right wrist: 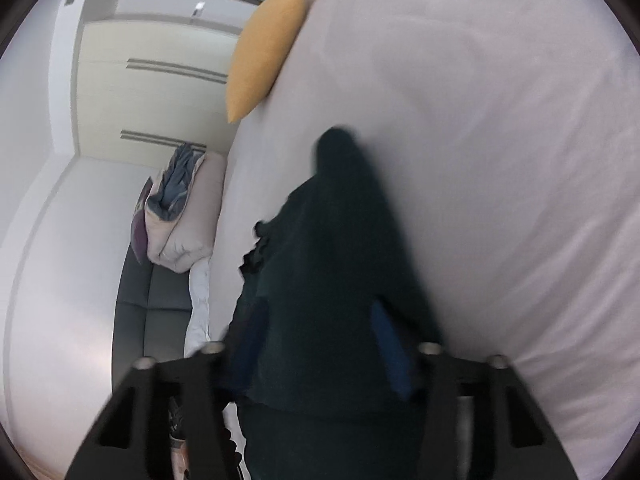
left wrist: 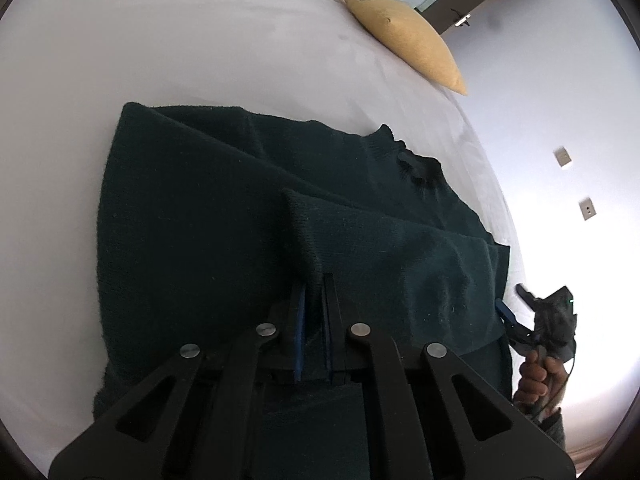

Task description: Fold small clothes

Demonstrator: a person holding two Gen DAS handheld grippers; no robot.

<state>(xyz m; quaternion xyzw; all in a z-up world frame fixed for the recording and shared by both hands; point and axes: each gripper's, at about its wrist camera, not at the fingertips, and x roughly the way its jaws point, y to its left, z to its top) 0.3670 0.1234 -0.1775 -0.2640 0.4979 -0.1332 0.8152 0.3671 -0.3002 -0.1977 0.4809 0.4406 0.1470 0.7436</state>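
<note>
A dark green knitted sweater [left wrist: 224, 208] lies spread on a white bed [left wrist: 200, 40], its collar [left wrist: 416, 164] toward the bed's edge where a yellow cushion [left wrist: 404, 32] rests further along. One sleeve is folded across the body of the garment, and its ribbed cuff [left wrist: 304, 236] runs down into the left tongs [left wrist: 316, 292], which are pressed together on the cuff's end, the blue pads flat against the knit. In the left wrist view the right tongs [left wrist: 506, 312] reach the sweater's edge nearest the side of the bed, with a hand [left wrist: 534, 376] wrapped around the handle behind them. The right wrist view is blurred: the right tongs [right wrist: 320, 344] have a thick fold of the dark fabric [right wrist: 332, 264] between their fingers, a blue pad [right wrist: 390, 352] showing against the cloth; whether the pads press the cloth cannot be told. Beyond the bed's edge stand a dark sofa [right wrist: 152, 304] and a pile of bedding [right wrist: 176, 208].
</note>
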